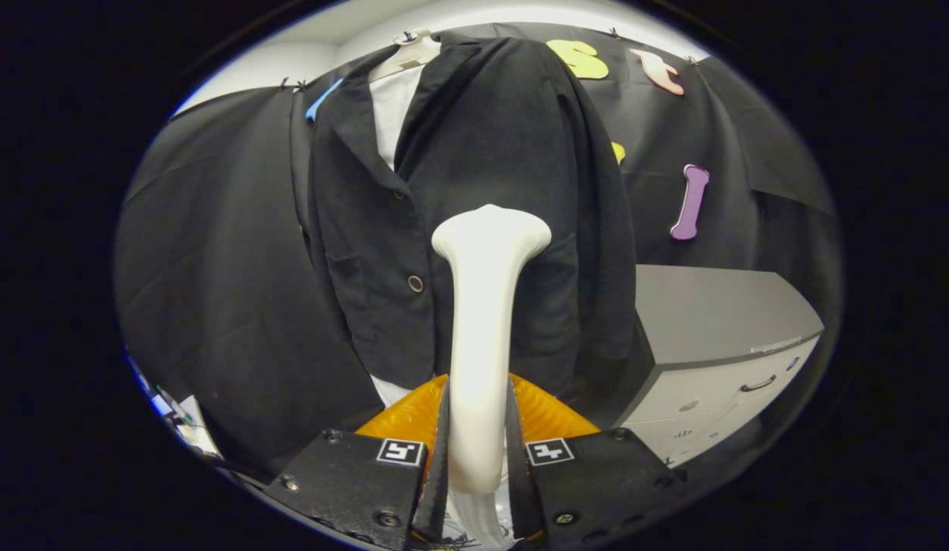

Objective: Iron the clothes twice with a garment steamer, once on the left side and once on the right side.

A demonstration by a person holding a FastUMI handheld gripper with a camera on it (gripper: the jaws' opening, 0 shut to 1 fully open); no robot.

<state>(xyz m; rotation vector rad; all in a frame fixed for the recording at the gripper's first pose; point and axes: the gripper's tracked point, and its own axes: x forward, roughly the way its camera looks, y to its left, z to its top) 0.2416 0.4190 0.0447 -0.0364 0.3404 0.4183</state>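
A black jacket (474, 161) hangs on a white hanger (404, 55) over a white shirt (392, 107), straight ahead of me. My gripper (478, 413) is shut on the handle of a white garment steamer (486, 306). The steamer rises between the fingers, and its wide head lies against or just in front of the jacket's right front panel, beside the lower button (415, 283). I cannot tell if the head touches the cloth.
A grey cabinet (719, 337) with white drawers stands to the right of the jacket, close to its hem. Black cloth covers the wall behind and to the left. Some clutter lies low on the left (176, 417).
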